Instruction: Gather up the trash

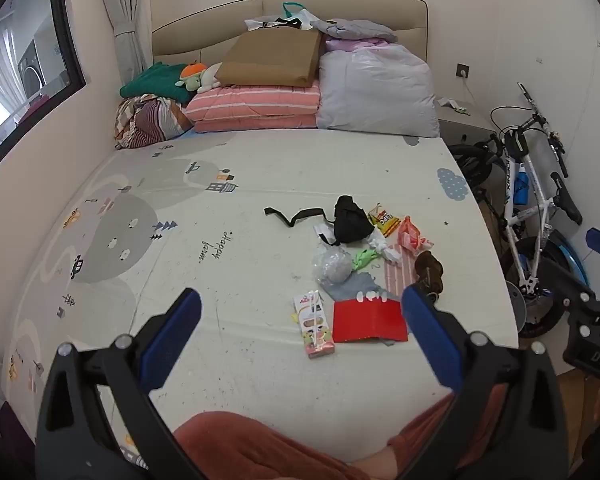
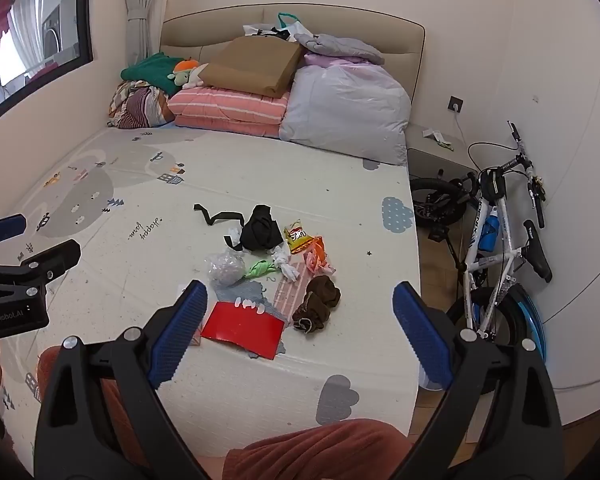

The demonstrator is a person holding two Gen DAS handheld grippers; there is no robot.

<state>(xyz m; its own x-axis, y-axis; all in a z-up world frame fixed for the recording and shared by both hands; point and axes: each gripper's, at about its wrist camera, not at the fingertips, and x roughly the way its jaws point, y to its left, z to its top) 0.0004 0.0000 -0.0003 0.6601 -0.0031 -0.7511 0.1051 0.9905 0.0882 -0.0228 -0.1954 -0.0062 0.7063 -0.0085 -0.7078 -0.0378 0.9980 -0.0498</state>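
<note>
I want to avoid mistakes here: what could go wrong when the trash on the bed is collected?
1. The brown cloth and black strap lie among the litter; they may be taken as trash.
2. The red card lies flat, so fingers may slip.
3. The clear wrapper looks light and could slide away.

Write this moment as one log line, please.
step: start | left tongs: open, empty | right tongs: open, empty | trash: red card, carton, untouched on bed
</note>
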